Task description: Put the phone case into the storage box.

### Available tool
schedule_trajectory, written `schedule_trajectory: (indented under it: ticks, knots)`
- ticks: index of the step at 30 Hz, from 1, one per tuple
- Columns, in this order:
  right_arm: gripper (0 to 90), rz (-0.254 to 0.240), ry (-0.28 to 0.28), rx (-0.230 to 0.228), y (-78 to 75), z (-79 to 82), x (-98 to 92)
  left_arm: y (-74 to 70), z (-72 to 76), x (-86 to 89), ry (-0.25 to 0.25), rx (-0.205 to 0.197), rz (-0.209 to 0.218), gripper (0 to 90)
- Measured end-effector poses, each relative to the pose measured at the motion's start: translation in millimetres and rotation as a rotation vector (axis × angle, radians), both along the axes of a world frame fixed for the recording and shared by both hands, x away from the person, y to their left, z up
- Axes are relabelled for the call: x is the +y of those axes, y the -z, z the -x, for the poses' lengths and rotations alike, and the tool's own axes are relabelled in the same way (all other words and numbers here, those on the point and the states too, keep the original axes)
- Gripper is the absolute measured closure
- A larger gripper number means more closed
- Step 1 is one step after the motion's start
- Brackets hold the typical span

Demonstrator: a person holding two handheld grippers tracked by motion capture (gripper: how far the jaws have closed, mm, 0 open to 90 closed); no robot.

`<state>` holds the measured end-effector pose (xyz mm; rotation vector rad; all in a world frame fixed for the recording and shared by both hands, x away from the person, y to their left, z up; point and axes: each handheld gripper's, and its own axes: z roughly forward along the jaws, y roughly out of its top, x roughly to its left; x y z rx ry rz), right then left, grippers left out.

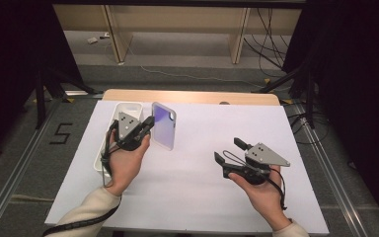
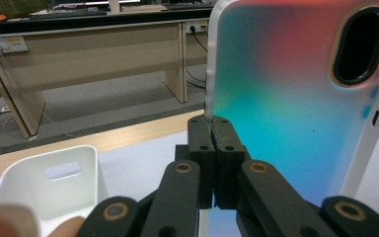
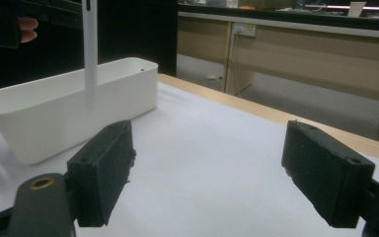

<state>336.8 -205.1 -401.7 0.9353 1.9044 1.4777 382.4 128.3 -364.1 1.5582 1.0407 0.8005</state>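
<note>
Iridescent case: phone case (image 1: 164,125), blue-teal-pink back w/ white rim, held upright off the desk (image 1: 192,163), just beside the white bin's (image 1: 109,133) right wall; camera cut-out at top in left gripper view.
Left hand-held gripper (image 1: 149,122): jaws together, clamped on the case's thin edge (image 2: 276,98) only; small contact patch near one side.
Right hand-held gripper (image 1: 229,150): jaws wide apart, nothing between them, low over the bare desk, well apart from the case; no earlier pic to compare.
Bin: long, open-topped, looks empty as far as visible; case edge (image 3: 90,54) hangs in front of its near wall in right gripper view.
Risk 1: edge-only pinch → slick case could pivot or slip out, drop on desk.
Risk 2: if it's going into the bin, lower corner may catch the rim, knock the case askew or nudge the bin.
Risk 3: squeezing a flexible rim may bend it, loosen grip.
Cause: off-centre hold, no support from 2nd gripper.
</note>
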Motion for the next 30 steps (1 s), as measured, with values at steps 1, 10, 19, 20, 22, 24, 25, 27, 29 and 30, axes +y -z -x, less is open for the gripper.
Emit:
schedule_trajectory:
  ticks: [1,10,19,20,22,24,25,27,29,30]
  knots:
    - [20.8,-0.004,-0.001,0.006,0.3,0.8,-1.2,-0.3,0.1,0.8,-0.003,-0.001,0.002,88.4]
    - [20.1,0.003,0.011,0.005,0.9,4.1,-6.4,-5.5,-0.9,11.0,-0.033,-0.009,0.012,88.4]
    - [19.5,0.003,-0.006,-0.003,1.0,6.8,-5.3,-7.0,-3.0,17.4,-0.057,-0.011,0.014,88.4]
    - [19.5,0.006,-0.006,-0.003,1.2,7.1,-5.4,-7.1,-3.4,18.3,-0.059,-0.012,0.013,88.4]
    - [19.4,0.003,-0.003,-0.005,1.9,8.0,-5.3,-7.1,-3.8,19.9,-0.064,-0.011,0.015,88.4]
    - [19.4,0.007,-0.002,0.003,2.4,9.5,-5.5,-7.4,-4.2,21.3,-0.071,-0.009,0.015,88.4]
    - [19.4,0.008,-0.008,0.002,2.6,9.8,-5.7,-7.5,-4.6,22.0,-0.071,-0.011,0.014,88.4]
    - [19.3,0.003,-0.009,-0.004,3.3,10.4,-5.8,-7.6,-5.0,23.2,-0.079,-0.008,0.012,88.4]
    - [19.2,-0.002,-0.012,-0.003,3.8,10.9,-5.6,-7.5,-6.0,24.4,-0.085,-0.008,0.017,88.4]
    - [19.2,-0.002,-0.013,-0.001,3.9,11.2,-5.8,-7.5,-6.5,25.3,-0.085,-0.009,0.015,88.4]
